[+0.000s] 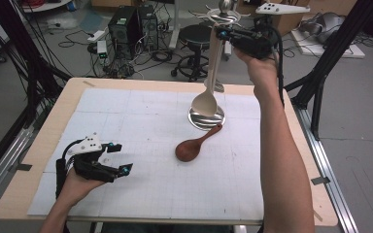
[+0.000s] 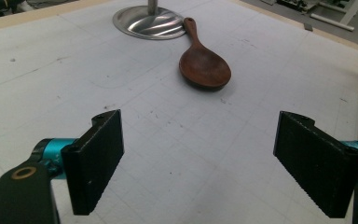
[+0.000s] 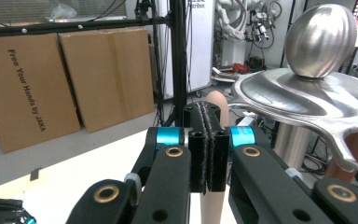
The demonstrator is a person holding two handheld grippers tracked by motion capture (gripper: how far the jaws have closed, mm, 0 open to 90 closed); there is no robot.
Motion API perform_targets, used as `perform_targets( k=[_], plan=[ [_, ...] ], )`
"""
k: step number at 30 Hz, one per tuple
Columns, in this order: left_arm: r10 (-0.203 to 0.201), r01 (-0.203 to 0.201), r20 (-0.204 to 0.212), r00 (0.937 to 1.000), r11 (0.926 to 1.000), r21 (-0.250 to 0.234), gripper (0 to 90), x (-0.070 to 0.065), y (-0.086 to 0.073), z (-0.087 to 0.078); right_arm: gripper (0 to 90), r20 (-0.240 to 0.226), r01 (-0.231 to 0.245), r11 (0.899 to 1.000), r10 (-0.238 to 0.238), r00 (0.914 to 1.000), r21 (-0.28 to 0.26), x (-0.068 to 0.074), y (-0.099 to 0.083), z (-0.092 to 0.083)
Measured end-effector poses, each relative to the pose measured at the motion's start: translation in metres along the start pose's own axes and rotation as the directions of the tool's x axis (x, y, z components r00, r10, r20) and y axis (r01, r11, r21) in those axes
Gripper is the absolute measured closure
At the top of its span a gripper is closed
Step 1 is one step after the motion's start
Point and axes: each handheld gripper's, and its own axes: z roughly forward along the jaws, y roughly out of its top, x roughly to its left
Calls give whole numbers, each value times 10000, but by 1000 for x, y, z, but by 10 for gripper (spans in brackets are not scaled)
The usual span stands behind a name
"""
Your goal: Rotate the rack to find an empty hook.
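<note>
Spoons are the things in hand here: a pale spoon (image 1: 209, 92) and a brown wooden spoon (image 1: 193, 145). At the lower left of the high view, the left gripper (image 1: 118, 158) rests low over the white mat (image 1: 126, 126) in the person's left hand (image 1: 75, 187), with its jaws wide apart and nothing between them. In the left gripper view the two black pads (image 2: 95, 156) stand far from each other, and beyond them, in the upper middle of the frame, the brown wooden spoon (image 2: 204, 63) lies flat on the mat, bowl toward the camera, with the end of its handle just beside the round metal base (image 2: 149, 23) of the stand. In the middle of the high view the pale spoon hangs with its bowl down, just above this base (image 1: 206, 119). At the upper right, the right gripper (image 1: 222, 33) is held high, well above the table (image 1: 39, 145), and its jaws are pressed together on the top of the pale spoon's handle. In the right gripper view the handle end (image 3: 216, 103) shows behind the closed pads, and at the right of that frame the shiny top (image 3: 307, 88) of the stand is close by.
</note>
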Motion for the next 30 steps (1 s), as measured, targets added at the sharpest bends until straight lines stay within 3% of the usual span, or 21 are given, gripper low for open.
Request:
perform_targets(
  k=[14, 20, 30],
  plan=[
    [-35, 35, 28, 10000, 10000, -47, 167, 0, 0, 0, 900, 2, 63, 10000, -63, 10000, 68, 7, 1, 10],
    [18, -18, 26, 10000, 10000, -3, 167, 0, 0, 0, 900, -206, -31, 10000, 30, 9998, -46, 3, -5, 1],
    [47, -47, -2, 10000, 10000, 8, 167, 0, 0, 0, 900, -150, -170, 9998, 171, 9997, 71, -10, -14, -21]
  ],
)
